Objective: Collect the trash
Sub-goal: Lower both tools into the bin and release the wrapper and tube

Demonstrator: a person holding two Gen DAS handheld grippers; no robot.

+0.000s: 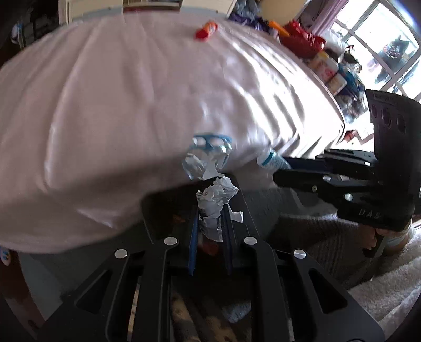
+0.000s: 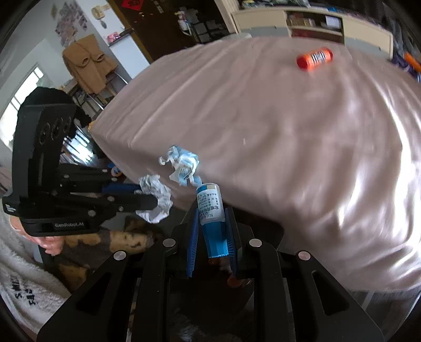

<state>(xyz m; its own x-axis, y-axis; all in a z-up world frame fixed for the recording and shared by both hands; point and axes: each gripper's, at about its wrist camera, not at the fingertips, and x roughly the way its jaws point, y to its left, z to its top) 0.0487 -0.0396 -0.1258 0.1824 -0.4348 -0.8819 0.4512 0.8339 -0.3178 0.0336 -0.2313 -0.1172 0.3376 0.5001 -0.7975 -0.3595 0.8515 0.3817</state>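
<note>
My left gripper point(image 1: 209, 213) is shut on a crumpled white paper wad point(image 1: 214, 202), held just off the near edge of the pink-covered table point(image 1: 118, 105). My right gripper point(image 2: 211, 210) is shut on a small blue-and-white bottle point(image 2: 211, 210) with a printed label, also off the table edge. The bottle's end shows in the left wrist view point(image 1: 271, 160), and the paper wad in the right wrist view point(image 2: 155, 197). A crumpled blue-and-white wrapper point(image 1: 208, 155) lies at the table's near edge, also in the right wrist view point(image 2: 183, 164). An orange-red tube point(image 1: 206, 29) lies far across the table, also in the right wrist view point(image 2: 314, 59).
Packaged goods and a red bag point(image 1: 302, 39) crowd the table's far right side by the window. A chair with a brown coat point(image 2: 86, 65) stands past the table's left corner. A shelf unit point(image 2: 313, 23) stands behind the table. White fleece clothing point(image 2: 23, 284) is close below.
</note>
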